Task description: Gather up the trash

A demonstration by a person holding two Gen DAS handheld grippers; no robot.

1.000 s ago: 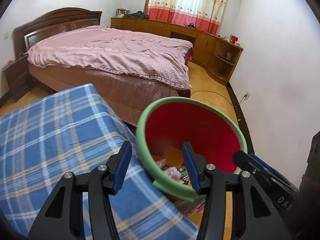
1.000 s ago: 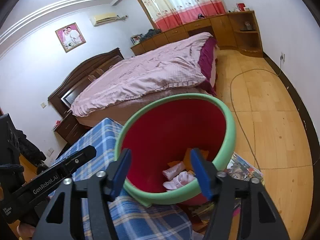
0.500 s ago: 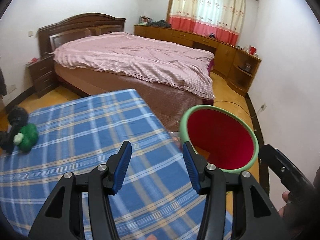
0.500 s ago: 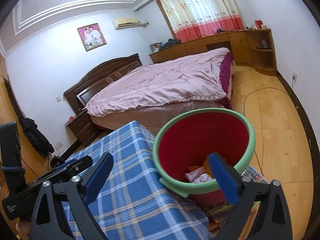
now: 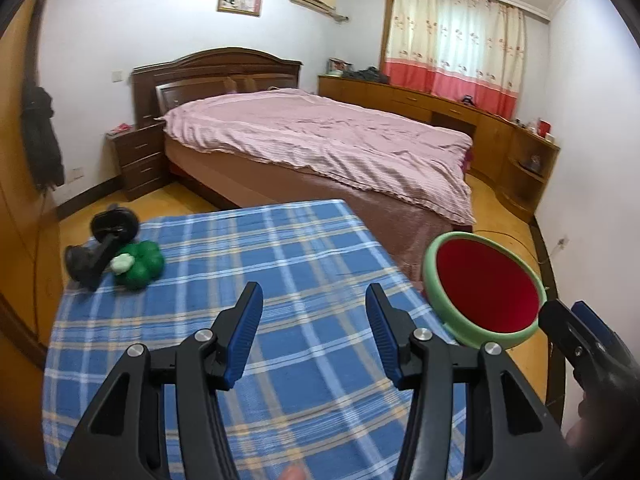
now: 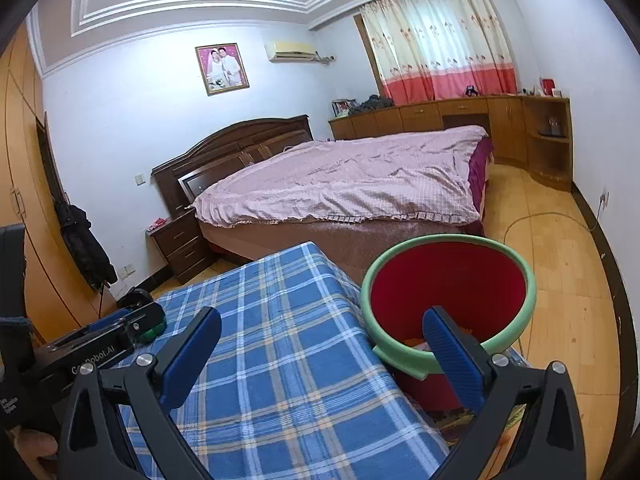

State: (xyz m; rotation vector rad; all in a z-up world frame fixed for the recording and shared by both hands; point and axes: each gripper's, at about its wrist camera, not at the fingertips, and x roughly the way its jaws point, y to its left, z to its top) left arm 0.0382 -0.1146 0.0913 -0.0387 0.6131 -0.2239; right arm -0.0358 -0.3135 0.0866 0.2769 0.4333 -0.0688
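Observation:
A red bin with a green rim (image 5: 484,294) (image 6: 448,284) stands on the floor at the right edge of the table covered in blue plaid cloth (image 5: 280,280) (image 6: 272,340). Some trash shows at the bin's bottom in the right wrist view. My left gripper (image 5: 314,336) is open and empty above the cloth. My right gripper (image 6: 320,360) is open wide and empty, over the table's right edge beside the bin; it also shows at the right edge of the left wrist view (image 5: 580,340).
A green plush toy (image 5: 138,264) and a black dumbbell-like object (image 5: 100,248) lie at the table's far left. A bed with a pink cover (image 5: 320,144) stands behind the table. Wooden cabinets (image 6: 460,120) line the far wall. A cable (image 6: 540,220) runs over the wood floor.
Both grippers have pulled back and up from over the bin towards the table. The right gripper has opened wider. The toy and the dumbbell-like object came into view.

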